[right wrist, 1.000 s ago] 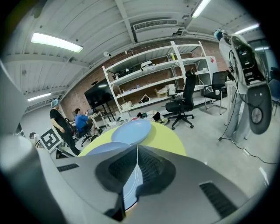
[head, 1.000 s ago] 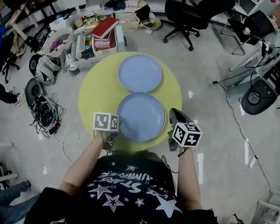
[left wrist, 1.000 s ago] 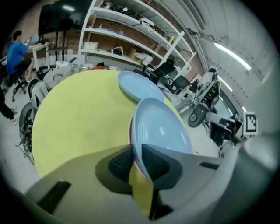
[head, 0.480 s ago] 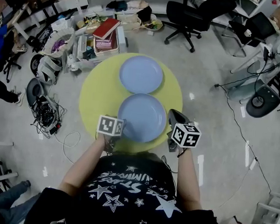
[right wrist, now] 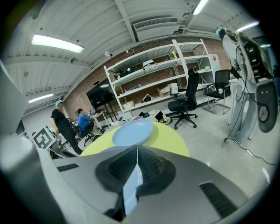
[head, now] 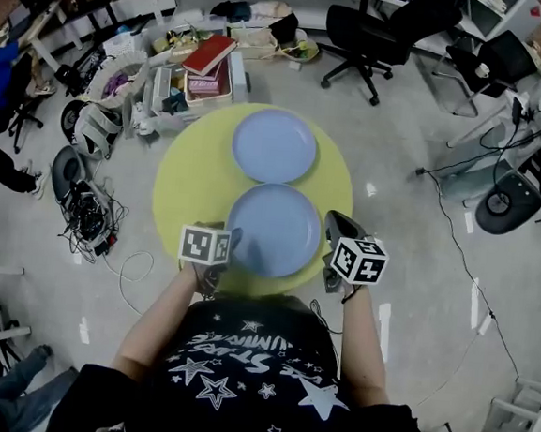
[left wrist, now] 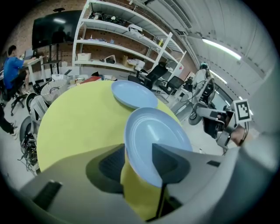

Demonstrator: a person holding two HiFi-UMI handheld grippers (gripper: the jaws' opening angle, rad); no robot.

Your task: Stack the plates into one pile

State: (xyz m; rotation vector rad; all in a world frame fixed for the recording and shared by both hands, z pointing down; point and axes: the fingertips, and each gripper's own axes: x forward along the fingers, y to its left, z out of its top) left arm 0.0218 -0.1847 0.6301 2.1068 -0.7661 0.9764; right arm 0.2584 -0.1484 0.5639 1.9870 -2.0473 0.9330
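Two light blue plates lie side by side on a round yellow table. The near plate is the one between both grippers; the far plate lies just behind it, apart from them. My left gripper is at the near plate's left rim. Its jaws have just been opening and now stand open, with the rim of the near plate still between them. The left gripper view also shows the far plate. My right gripper is shut on the near plate's right rim.
The table is small, and both plates fill its middle. On the floor behind it stand crates with books and a black office chair. Cables and bags lie at the left. Two people are by the shelves.
The left gripper's marker cube has shifted slightly right and back again. The plates and the right gripper stay where they were.
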